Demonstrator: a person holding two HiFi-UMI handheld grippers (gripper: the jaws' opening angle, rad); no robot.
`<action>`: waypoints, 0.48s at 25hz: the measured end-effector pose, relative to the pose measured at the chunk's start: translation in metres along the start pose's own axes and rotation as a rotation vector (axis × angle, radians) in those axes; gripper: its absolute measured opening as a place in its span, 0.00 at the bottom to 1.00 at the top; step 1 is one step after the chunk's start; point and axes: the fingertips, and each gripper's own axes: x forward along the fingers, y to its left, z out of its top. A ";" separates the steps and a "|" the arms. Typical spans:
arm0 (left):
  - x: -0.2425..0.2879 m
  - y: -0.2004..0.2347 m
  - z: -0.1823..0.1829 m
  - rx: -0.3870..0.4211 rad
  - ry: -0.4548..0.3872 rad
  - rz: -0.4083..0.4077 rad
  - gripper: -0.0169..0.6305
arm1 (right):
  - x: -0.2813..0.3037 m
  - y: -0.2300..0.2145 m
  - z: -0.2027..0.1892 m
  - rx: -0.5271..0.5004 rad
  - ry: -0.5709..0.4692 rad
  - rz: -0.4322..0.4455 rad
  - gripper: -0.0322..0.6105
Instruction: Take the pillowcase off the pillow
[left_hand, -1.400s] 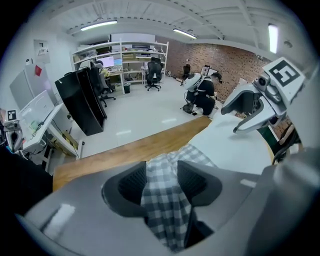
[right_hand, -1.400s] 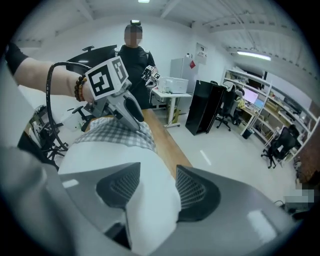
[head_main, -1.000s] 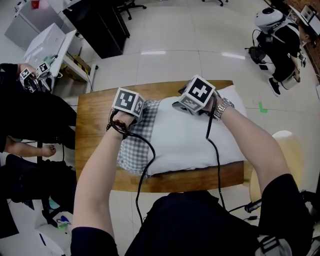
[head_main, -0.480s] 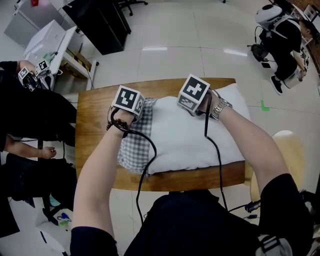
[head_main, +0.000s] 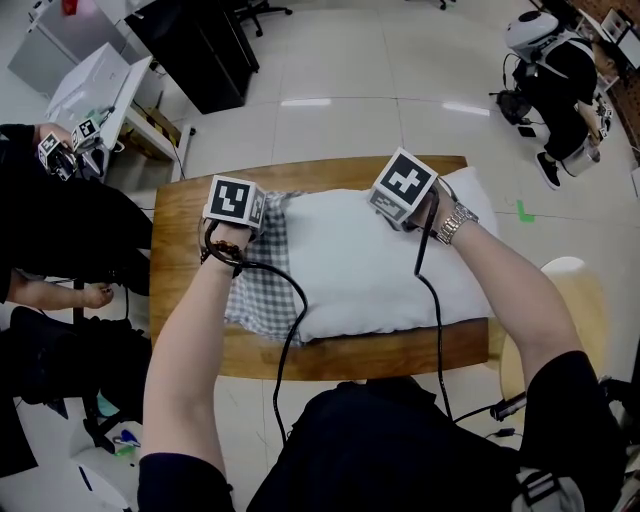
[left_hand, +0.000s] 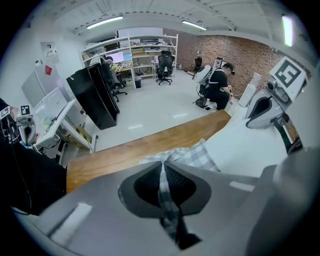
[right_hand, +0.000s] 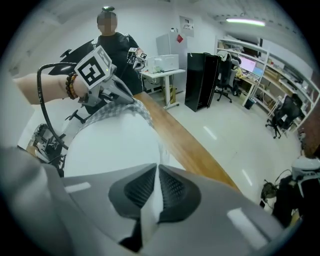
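Wooden table (head_main: 178, 225); black cabinet (head_main: 195, 45) behind; tiled floor (head_main: 340, 130).

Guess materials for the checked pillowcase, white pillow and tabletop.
The pillowcase looks like thin woven cloth, matte, grey-white check; it gathers into a narrow fold in the left tool. The pillow: white matte fabric, puffy, probably soft-filled. The tabletop: wood or wood-look laminate, grain streaks, slight sheen.

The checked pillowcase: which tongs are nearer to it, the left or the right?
Left. The left tongs are shut on the checked pillowcase itself; the right tongs pinch the white pillow, away from the pillowcase.
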 end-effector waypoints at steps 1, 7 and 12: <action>-0.002 0.003 -0.001 -0.002 -0.004 0.006 0.05 | -0.002 0.001 0.000 0.003 0.001 -0.007 0.06; -0.011 0.018 -0.006 -0.025 -0.028 0.045 0.05 | -0.014 -0.004 -0.006 0.009 0.002 -0.035 0.06; -0.027 0.034 -0.035 -0.089 0.059 0.110 0.05 | -0.018 0.000 -0.011 0.013 -0.001 -0.050 0.06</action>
